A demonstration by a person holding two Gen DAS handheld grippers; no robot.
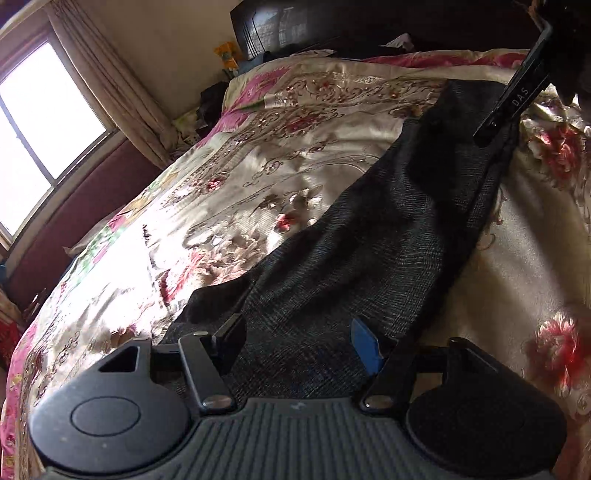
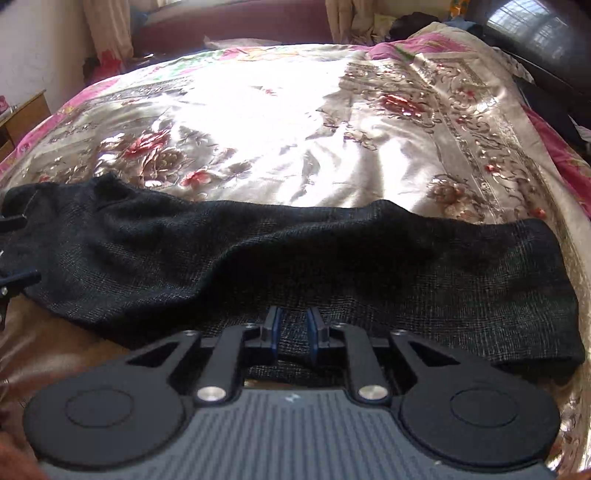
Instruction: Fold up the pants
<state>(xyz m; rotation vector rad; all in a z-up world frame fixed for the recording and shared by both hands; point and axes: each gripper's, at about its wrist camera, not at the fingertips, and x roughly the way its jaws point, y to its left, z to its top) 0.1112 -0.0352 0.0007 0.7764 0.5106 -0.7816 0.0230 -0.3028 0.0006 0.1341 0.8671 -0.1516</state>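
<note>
Dark checked pants (image 1: 369, 236) lie folded lengthwise in a long strip on a floral satin bedspread (image 1: 258, 155). My left gripper (image 1: 299, 336) is open, its fingers spread wide over one end of the pants. My right gripper shows at the far end of the strip in the left wrist view (image 1: 495, 125). In the right wrist view the pants (image 2: 295, 258) run left to right. My right gripper (image 2: 293, 332) has its blue pads close together with a fold of the pants' near edge between them. The left gripper's fingers (image 2: 14, 280) show at the left edge.
The bedspread (image 2: 295, 129) stretches wide beyond the pants. A dark headboard (image 1: 332, 26) and clutter lie at the bed's head. A window (image 1: 37, 129) with curtains is on the left. A wooden nightstand (image 2: 22, 118) stands beside the bed.
</note>
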